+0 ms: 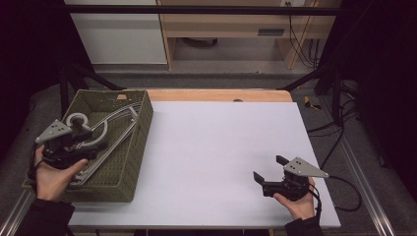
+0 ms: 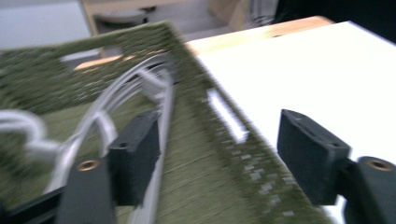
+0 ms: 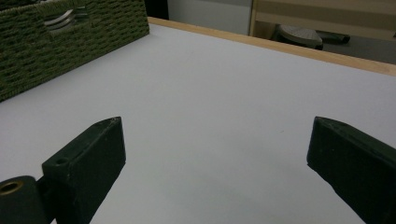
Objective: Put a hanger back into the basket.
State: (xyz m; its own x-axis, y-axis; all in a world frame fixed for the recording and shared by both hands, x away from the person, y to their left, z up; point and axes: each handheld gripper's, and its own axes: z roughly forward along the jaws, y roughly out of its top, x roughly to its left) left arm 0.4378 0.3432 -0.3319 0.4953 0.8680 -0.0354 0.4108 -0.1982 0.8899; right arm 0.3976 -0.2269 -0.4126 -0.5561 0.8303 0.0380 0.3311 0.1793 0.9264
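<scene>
An olive-green woven basket (image 1: 129,162) stands at the table's left and holds pale grey hangers (image 1: 115,120), stacked and lying slantwise. My left gripper (image 1: 86,142) hovers over the basket's near left part, open and holding nothing. In the left gripper view its jaws (image 2: 224,154) stand wide apart, with the blurred hangers (image 2: 105,114) and the basket's wall (image 2: 219,140) below them. My right gripper (image 1: 269,168) rests low over the white table near the front right, open. Between its spread jaws (image 3: 215,158) lies bare table.
The white table top (image 1: 216,147) spreads between the basket and the right gripper, with a wooden strip (image 1: 221,95) along its far edge. In the right gripper view the basket (image 3: 56,46) sits far left, a hanger showing through its handle slot (image 3: 63,18). Shelving and cables stand beyond.
</scene>
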